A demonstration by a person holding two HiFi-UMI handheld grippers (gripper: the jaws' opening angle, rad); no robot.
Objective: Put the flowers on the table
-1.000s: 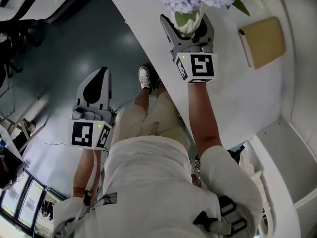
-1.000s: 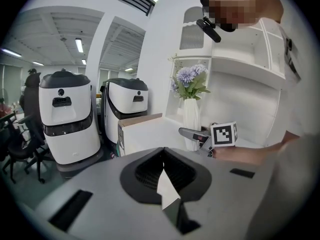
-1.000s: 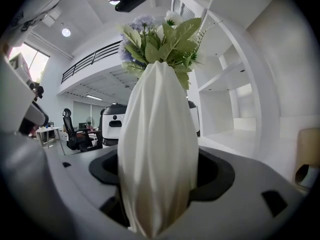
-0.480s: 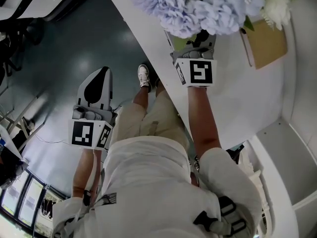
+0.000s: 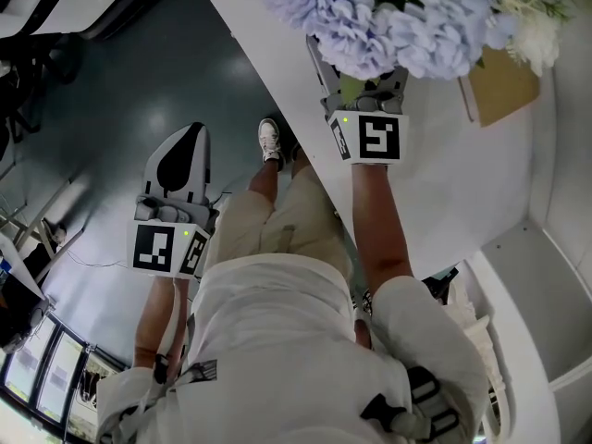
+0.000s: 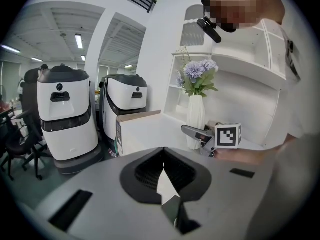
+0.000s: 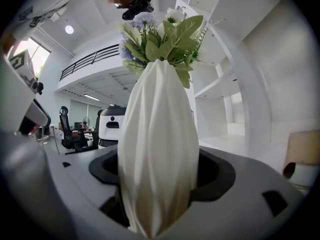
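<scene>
**Vase of flowers gripped over the tabletop**

The right gripper [image 5: 359, 81] is clamped on the white ribbed vase [image 7: 157, 149], its jaws pressing the widest part of the body. The flowers [image 5: 407, 12], blue heads with green leaves, stand above it over the white tabletop [image 5: 444, 192], near a tan box [image 5: 504, 77]. The left gripper [image 5: 188, 141] hangs out over the dark floor [image 5: 120, 72], jaws together with nothing between them.

The vase looks rigid, smooth and breakable. With the bouquet on top it is likely top-heavy, so a firm hold low on the body suits it. The blooms themselves are soft and no place to grip.

The head view hides the vase under the blooms. The right gripper view shows the grip itself. Only the left gripper view shows the vase whole and upright, its foot down at the tabletop. Whether it touches, I cannot tell.
</scene>
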